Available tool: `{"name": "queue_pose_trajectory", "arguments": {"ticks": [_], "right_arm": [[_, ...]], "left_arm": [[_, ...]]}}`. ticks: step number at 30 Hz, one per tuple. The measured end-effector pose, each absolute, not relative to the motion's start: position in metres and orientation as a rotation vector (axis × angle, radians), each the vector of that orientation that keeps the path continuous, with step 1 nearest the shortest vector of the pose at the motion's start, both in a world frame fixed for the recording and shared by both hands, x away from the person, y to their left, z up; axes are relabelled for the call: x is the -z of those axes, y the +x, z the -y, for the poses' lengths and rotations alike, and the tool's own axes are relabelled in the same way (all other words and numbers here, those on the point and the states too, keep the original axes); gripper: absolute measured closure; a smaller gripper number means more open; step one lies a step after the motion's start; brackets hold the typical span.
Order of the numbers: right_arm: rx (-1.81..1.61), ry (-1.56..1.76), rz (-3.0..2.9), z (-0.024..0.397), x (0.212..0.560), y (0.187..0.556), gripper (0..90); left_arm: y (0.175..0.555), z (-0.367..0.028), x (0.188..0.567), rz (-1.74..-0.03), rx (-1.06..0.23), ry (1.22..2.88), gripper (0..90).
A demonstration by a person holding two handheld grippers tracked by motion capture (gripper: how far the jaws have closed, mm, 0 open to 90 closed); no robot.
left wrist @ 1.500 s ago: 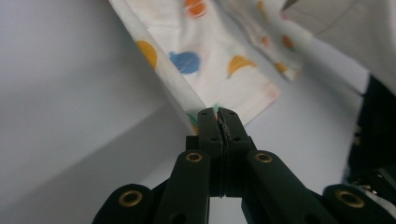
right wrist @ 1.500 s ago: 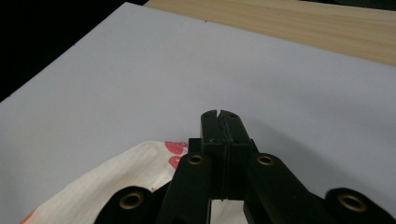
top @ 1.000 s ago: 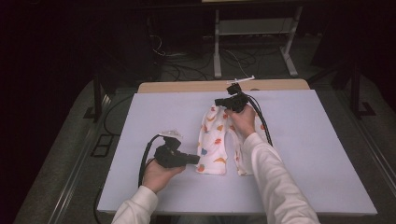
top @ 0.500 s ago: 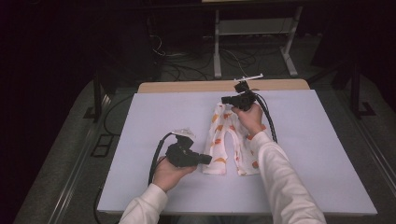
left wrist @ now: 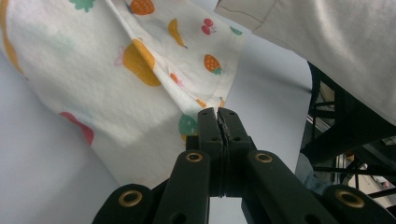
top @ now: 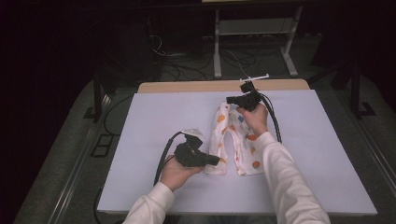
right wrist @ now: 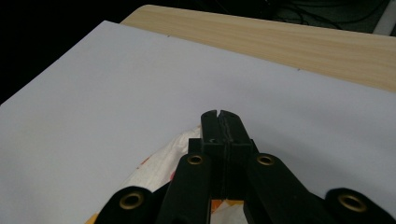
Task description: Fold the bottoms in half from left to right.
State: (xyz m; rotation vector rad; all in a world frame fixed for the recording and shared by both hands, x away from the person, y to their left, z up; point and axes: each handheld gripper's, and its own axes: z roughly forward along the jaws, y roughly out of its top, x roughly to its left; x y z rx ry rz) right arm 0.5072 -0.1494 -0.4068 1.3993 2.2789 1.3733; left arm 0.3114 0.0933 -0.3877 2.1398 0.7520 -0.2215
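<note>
A pair of small fruit-print trousers lies on the white table cover, waistband toward the far edge, legs running back toward the person. The left gripper is down at the cuff of the near left leg, and the left gripper view shows its jaws pressed together with a thin edge of the printed cloth caught at their tips. The right gripper sits up at the waistband; its own view shows jaws together with fabric bunched right beneath them, so it looks clamped on the waist, though the bite itself is hidden.

My read: this is a stretch-and-flatten, or the setup for a fold. To do it well, keep both pinches firm, pull evenly along the leg so the cloth tightens without twisting, and stay low. That left bite is shallow, so a sharp tug could slip it free.
</note>
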Motion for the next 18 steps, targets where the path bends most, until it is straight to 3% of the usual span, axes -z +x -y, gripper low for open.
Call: {"name": "queue_pose_trajectory", "arguments": {"ticks": [18], "right_arm": [[-1.39,1.419,-2.268,0.167,0.407,0.509,88.5]], "left_arm": [[0.314,-0.067,0.385,-0.707,0.238,2.16,89.2]]}}
